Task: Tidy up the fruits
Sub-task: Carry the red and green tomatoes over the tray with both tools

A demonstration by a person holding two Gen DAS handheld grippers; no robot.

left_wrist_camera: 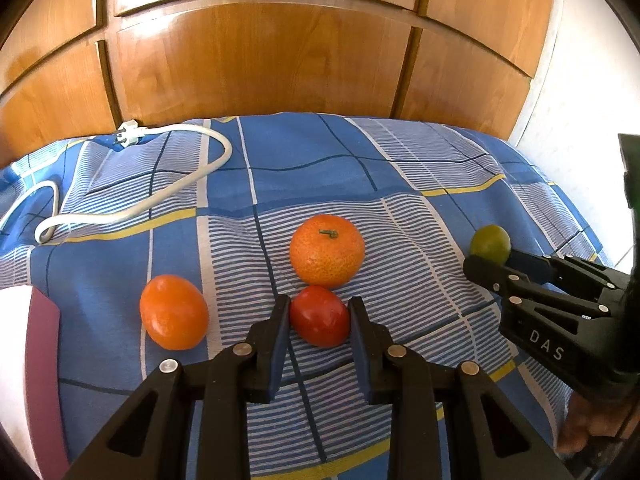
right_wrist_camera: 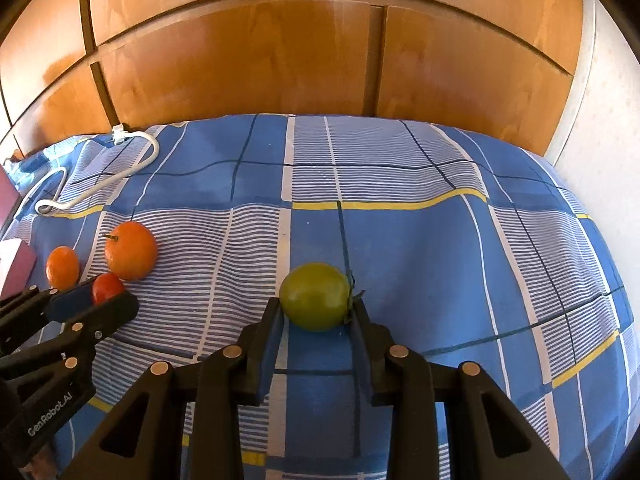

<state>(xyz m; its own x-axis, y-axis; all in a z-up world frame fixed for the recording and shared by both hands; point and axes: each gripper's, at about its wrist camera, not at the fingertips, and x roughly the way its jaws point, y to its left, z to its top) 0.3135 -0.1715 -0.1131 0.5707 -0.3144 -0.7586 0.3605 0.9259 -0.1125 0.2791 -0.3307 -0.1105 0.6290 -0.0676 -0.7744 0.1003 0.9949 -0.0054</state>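
Observation:
A red tomato (left_wrist_camera: 320, 318) lies on the blue checked sheet (left_wrist_camera: 400, 184), and my left gripper (left_wrist_camera: 319, 305) is shut on it, one pad against each side. Just behind the tomato sits a large orange (left_wrist_camera: 327, 250) with a stem; a smaller orange (left_wrist_camera: 174, 312) lies to its left. My right gripper (right_wrist_camera: 316, 306) is shut on a green tomato (right_wrist_camera: 314, 296), also low on the sheet. In the right wrist view the left gripper (right_wrist_camera: 100, 300) shows at the left edge with the red tomato (right_wrist_camera: 107, 287), next to both oranges (right_wrist_camera: 131, 251).
A white cable with a plug (left_wrist_camera: 160, 200) loops across the sheet's far left. Wooden wardrobe doors (left_wrist_camera: 260, 60) rise right behind the bed. A white and maroon object (left_wrist_camera: 40, 360) lies at the near left edge. A white wall (right_wrist_camera: 600, 120) stands to the right.

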